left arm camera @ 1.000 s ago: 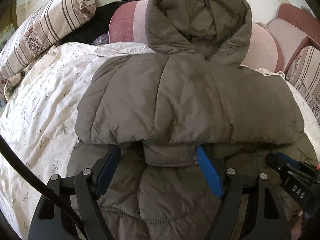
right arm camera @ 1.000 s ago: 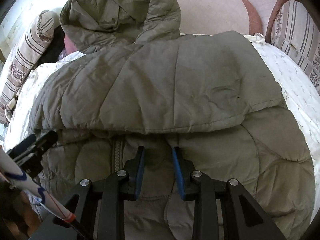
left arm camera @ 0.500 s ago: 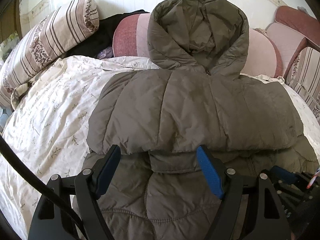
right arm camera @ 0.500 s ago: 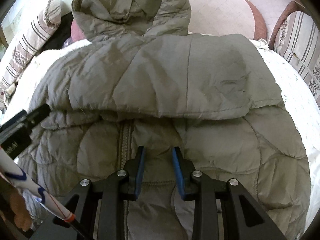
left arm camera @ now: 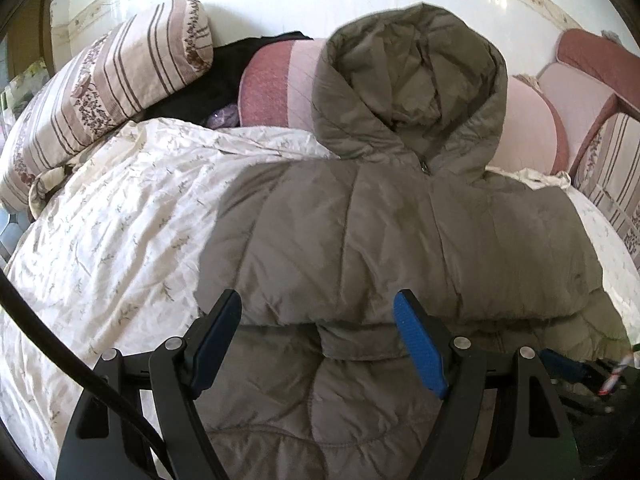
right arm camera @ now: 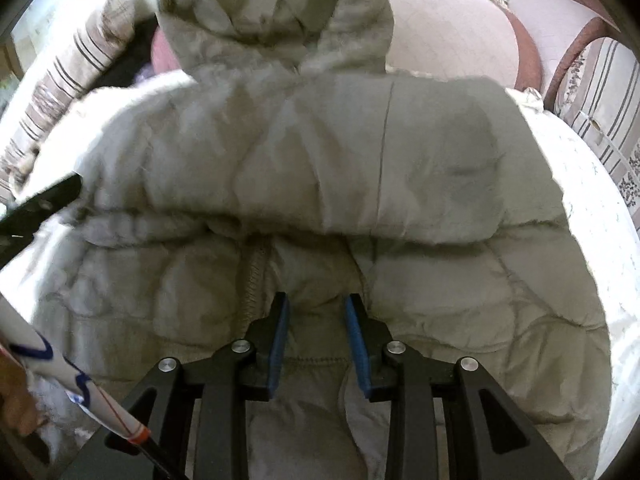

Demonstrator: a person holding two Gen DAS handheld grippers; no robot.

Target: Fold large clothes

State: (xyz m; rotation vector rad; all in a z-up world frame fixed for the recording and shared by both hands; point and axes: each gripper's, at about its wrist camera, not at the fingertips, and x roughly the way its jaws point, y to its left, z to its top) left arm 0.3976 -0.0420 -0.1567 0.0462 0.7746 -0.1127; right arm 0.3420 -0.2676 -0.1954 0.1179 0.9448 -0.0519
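Note:
An olive hooded puffer jacket (left arm camera: 400,240) lies front up on the bed, its sleeves folded across the chest and its hood (left arm camera: 412,80) resting against the pillows. My left gripper (left arm camera: 316,300) hovers open and wide above the folded sleeve's lower edge, with nothing between its blue pads (left arm camera: 420,344). In the right wrist view the jacket (right arm camera: 360,168) fills the frame. My right gripper (right arm camera: 316,300) stands over the lower front beside the zipper (right arm camera: 254,276), jaws narrowly apart and no fabric pinched. The left gripper's tip (right arm camera: 44,200) shows at the left edge.
A floral white bedsheet (left arm camera: 112,248) covers the bed left of the jacket. A striped pillow (left arm camera: 108,92), pink cushions (left arm camera: 276,84) and dark clothing (left arm camera: 216,72) lie at the headboard. A striped cushion (right arm camera: 600,92) sits at the right. A hand (right arm camera: 16,404) shows at lower left.
The left gripper has risen and drawn back, so more of the hood and the bed shows. The right view has tilted slightly and turned brighter; its jaws keep about the same gap.

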